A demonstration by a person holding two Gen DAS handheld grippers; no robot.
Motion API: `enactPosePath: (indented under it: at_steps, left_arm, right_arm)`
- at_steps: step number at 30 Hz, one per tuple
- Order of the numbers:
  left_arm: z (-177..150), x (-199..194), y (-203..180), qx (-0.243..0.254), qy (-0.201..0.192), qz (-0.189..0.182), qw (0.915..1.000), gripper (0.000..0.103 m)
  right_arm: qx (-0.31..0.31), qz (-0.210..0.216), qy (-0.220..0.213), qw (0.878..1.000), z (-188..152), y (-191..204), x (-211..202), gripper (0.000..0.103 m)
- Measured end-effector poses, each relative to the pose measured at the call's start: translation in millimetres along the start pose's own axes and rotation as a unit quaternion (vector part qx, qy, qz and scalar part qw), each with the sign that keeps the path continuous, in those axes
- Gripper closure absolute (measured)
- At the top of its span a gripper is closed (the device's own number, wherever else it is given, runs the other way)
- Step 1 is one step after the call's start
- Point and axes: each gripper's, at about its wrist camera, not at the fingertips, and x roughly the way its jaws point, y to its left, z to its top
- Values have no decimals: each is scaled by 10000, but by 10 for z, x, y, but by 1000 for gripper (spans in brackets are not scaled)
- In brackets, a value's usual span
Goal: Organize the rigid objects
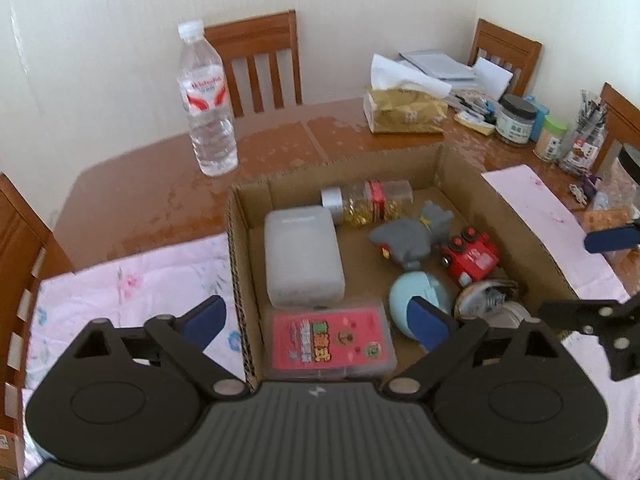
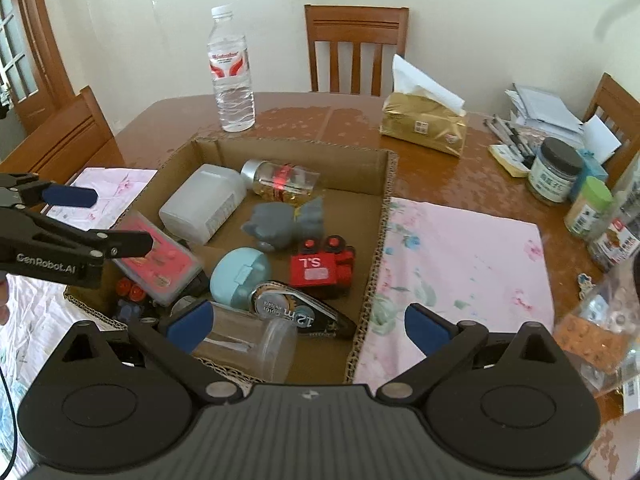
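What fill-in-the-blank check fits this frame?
1. The water bottle stands ____ the cardboard box.
2. The red toy truck lies ____ the box.
3. Both grippers, left and right, are ____.
4. The tissue pack is ____ in colour.

Missing: outside; inside; open; gold

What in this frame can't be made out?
- Dark toy with red knobs: right wrist view, mostly under the pink card case; identity unclear.
- Clear cup: behind the right gripper finger; base hidden.
- Jar labels: too small to read.
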Motion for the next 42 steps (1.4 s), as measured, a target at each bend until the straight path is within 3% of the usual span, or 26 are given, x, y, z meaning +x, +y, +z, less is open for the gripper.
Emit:
enactPosePath:
  at_steps: [8, 17, 26, 42]
  left_arm:
    - [-93, -223, -74, -224, 51, 264, 9994, 4]
    - [-296, -638, -166, -1048, 387, 515, 9924, 4]
    - [-349, -893, -283, -1040, 442, 627, 9916, 3]
    - [-376, -968, -326, -1017, 466, 740, 9910, 3]
  right_arm:
    - [257, -288, 272, 9989, 26, -4, -118, 0]
    - [638, -508, 521, 9953, -32, 130, -359, 0]
    - [511, -652, 540, 9951, -128, 301, -544, 0]
    - [613, -592, 530, 9949, -186, 375, -639, 0]
